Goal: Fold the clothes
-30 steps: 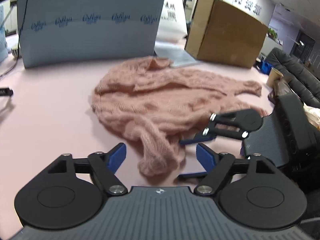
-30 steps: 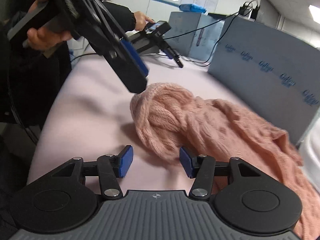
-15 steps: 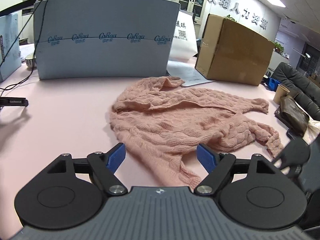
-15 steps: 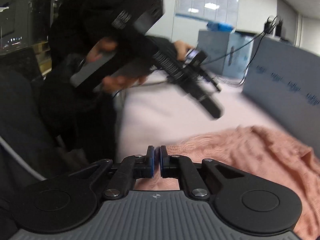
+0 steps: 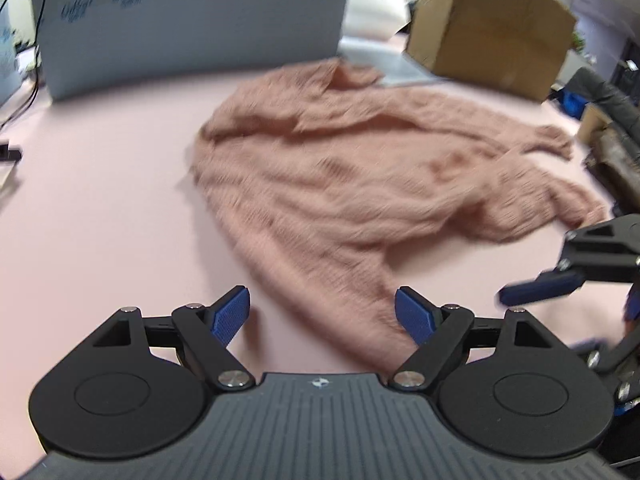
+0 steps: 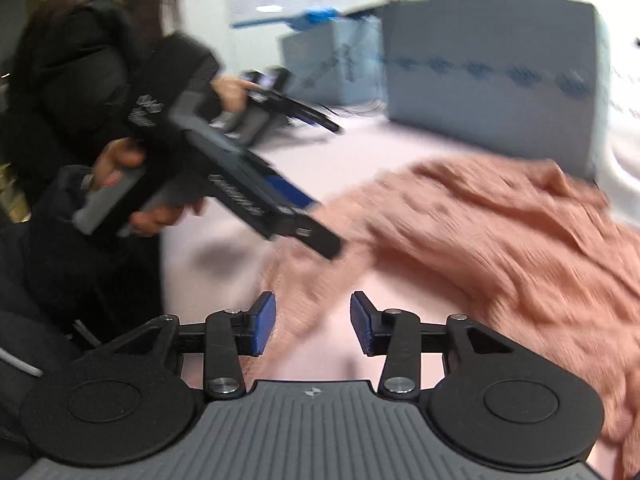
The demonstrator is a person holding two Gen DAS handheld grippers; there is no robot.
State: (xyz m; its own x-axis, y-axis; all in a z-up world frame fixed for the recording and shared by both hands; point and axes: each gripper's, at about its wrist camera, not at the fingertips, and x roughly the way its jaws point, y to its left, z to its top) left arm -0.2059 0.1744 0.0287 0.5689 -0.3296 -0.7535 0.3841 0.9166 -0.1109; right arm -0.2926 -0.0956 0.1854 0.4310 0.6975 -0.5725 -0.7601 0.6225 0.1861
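The left claw (image 5: 322, 314) stands wide over the near hem of the pink sweater (image 5: 360, 184), gripping nothing. The right claw (image 6: 313, 330), jaws just opened, holds nothing. The sweater sprawls rumpled on the pink bench (image 5: 100, 200); folding looks barely begun.

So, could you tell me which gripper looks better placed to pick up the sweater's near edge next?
Left, probably: the left gripper is open with the sweater hem between its fingers. The right gripper has just been opening.
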